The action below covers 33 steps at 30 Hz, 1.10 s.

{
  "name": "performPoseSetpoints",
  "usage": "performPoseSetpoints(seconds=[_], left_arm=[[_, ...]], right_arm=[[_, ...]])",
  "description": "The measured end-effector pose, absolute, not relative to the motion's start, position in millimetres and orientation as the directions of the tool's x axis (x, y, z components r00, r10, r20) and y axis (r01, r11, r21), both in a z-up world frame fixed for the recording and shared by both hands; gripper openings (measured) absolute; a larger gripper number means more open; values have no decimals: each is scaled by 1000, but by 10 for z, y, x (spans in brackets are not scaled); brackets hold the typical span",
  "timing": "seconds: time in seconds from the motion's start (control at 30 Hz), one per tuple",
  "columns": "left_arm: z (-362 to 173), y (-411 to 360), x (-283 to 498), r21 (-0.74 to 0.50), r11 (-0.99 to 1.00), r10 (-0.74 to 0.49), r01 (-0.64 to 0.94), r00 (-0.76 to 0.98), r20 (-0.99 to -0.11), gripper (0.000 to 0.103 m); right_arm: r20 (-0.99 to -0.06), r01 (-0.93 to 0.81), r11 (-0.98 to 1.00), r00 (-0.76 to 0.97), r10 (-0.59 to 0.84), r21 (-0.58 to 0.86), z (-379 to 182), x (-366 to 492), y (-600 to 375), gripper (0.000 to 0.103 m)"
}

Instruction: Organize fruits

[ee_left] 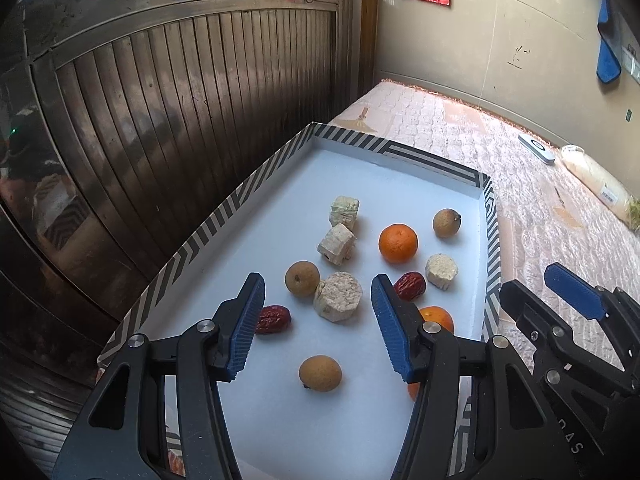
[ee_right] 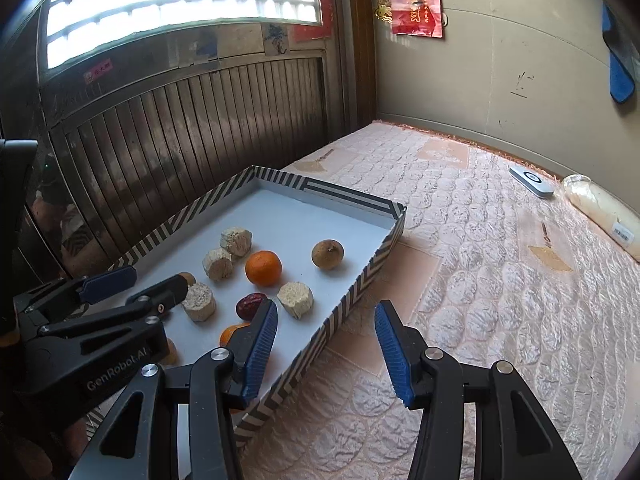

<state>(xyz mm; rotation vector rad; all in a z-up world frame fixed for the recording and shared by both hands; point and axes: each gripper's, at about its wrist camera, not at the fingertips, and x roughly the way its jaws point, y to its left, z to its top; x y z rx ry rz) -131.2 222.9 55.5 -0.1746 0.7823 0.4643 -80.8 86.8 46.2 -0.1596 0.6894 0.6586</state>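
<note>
Both grippers empty, jaws wide — left gripper (ee_left: 316, 328) hangs over the striped tray (ee_left: 236, 200), right gripper (ee_right: 326, 344) off its edge above the quilted mattress (ee_right: 480, 260). Fruits lie scattered in the tray: tangerine (ee_left: 398, 243), longan (ee_left: 320, 373), red date (ee_left: 274, 319), mixed with pale cakes (ee_left: 338, 296). Risk — round longan rolls from a crooked pinch, or the fingers nudge the touching neighbours.

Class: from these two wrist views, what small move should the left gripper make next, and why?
Probably lower the left gripper onto the brown longan: it is open, empty, and that fruit lies loose in the tray nearly between its fingers.
</note>
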Motion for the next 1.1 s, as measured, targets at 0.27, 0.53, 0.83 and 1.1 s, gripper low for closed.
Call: performPoseSetpoints(seconds=[0.27, 0.53, 0.83, 1.1], left_arm=[[614, 2177, -1402, 24, 883, 351, -469, 623, -699, 56], [671, 2103, -1447, 35, 884, 363, -466, 636, -681, 56], [703, 2044, -1502, 48, 886, 372, -461, 644, -669, 56], [712, 2050, -1540, 41, 881, 374, -472, 640, -671, 56]], right_arm=[[-625, -619, 783, 587, 514, 62, 501, -903, 814, 49], [-619, -614, 786, 589, 520, 76, 517, -918, 740, 50], [-613, -614, 786, 593, 522, 76, 541, -948, 709, 50], [-611, -620, 780, 589, 529, 78, 549, -973, 690, 50]])
